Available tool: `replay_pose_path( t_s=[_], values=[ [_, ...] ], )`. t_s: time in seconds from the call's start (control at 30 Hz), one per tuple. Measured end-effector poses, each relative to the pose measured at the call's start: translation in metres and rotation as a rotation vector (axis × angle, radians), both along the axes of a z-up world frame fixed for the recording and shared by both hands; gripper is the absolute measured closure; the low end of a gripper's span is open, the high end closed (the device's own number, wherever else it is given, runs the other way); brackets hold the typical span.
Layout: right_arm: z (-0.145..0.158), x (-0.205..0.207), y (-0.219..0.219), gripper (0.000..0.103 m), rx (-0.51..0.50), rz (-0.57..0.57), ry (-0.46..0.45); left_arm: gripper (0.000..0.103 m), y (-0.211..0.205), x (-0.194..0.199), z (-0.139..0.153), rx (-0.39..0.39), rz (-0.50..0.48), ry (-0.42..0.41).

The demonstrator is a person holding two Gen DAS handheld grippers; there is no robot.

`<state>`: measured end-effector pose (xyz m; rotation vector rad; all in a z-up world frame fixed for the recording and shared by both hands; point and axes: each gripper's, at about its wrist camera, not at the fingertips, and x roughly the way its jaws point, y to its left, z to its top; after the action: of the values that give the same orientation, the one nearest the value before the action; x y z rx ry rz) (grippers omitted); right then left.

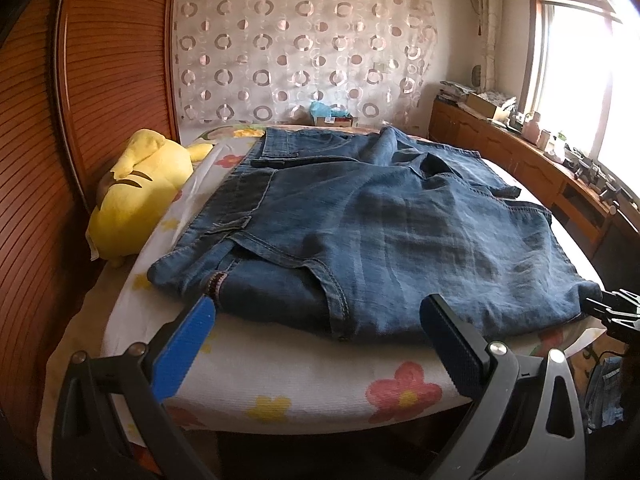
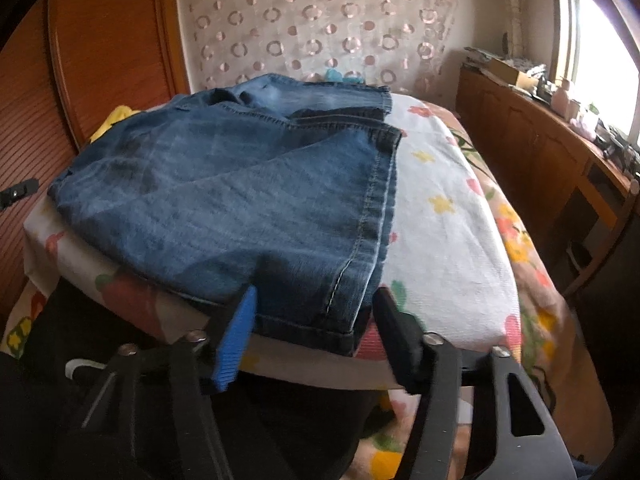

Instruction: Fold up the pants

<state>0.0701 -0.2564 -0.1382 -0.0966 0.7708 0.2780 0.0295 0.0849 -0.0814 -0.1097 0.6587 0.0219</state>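
Note:
Blue denim pants (image 1: 360,220) lie folded over on a flower-print bed (image 1: 304,376). My left gripper (image 1: 318,314) hovers at their near edge, open, its blue pads (image 1: 188,344) wide apart and clear of the cloth. In the right wrist view the pants (image 2: 224,192) reach the bed's near edge. My right gripper (image 2: 314,300) straddles the hemmed near corner, its fingers (image 2: 236,332) on either side of flat, unpinched denim. The right gripper (image 1: 616,308) also shows at the pants' right corner in the left wrist view.
A yellow plush toy (image 1: 136,192) lies left of the pants against the wooden headboard (image 1: 100,80). A wooden cabinet (image 1: 520,160) cluttered with small things runs along the right under the window. A patterned curtain (image 1: 296,40) hangs behind the bed.

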Motion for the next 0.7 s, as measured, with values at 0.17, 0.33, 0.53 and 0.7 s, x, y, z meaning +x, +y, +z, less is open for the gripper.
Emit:
replay_pose_path(
  t_s=[0.17, 0.33, 0.53, 0.7],
  values=[
    [0.003, 0.002, 0.004, 0.090, -0.012, 0.027, -0.004, 0.000, 0.007, 0.000, 0.002, 0.001, 0.010, -0.005],
    [0.019, 0.006, 0.007, 0.095, -0.002, 0.059, -0.049, 0.000, 0.023, 0.005, 0.002, 0.022, 0.023, 0.000],
    [0.036, 0.016, 0.010, 0.097, -0.001, 0.075, -0.096, 0.000, 0.049, 0.010, 0.006, 0.015, 0.031, -0.007],
    [0.040, 0.022, 0.011, 0.097, 0.003, 0.085, -0.119, 0.008, 0.080, 0.027, -0.009, -0.001, 0.080, 0.039]
  ],
)
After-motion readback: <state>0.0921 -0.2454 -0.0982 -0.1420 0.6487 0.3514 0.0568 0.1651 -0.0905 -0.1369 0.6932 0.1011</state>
